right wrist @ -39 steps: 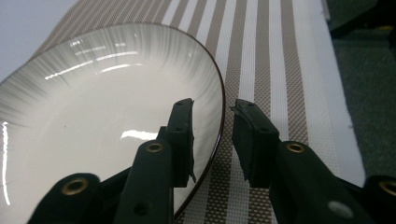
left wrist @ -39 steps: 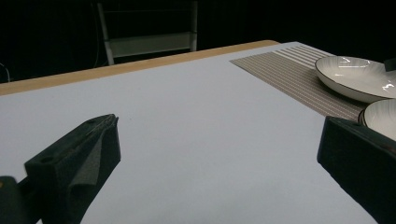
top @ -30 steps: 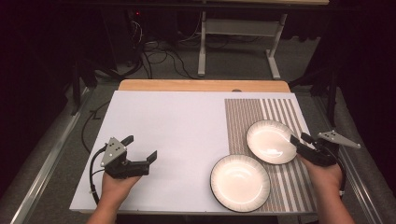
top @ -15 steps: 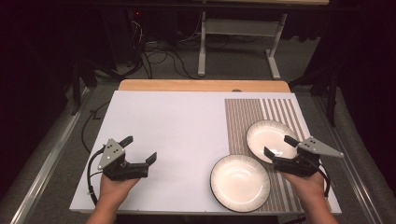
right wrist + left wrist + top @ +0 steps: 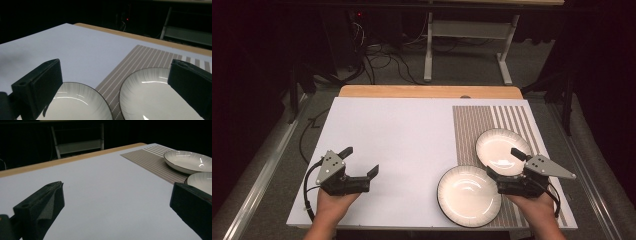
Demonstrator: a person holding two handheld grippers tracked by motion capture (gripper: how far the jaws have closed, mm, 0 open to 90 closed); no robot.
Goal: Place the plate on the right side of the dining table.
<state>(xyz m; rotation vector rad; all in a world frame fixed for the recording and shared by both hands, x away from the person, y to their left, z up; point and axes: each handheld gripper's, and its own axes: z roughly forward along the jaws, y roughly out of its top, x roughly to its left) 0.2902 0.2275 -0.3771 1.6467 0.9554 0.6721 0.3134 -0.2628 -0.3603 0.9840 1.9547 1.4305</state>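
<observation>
Both Grippers Held Low With Jaws Spread

Two forearms come in from the bottom edge of the high view. The left hand (image 5: pixel 332 210) holds the left gripper (image 5: pixel 359 162) level, pointing up and to the right, its jaws wide apart with nothing between them and its cable looping off the outer side. The right hand (image 5: pixel 532 207) holds the right gripper (image 5: pixel 507 162) angled up and to the left; its jaws have just been opening and now stand wide, pressing on nothing
</observation>
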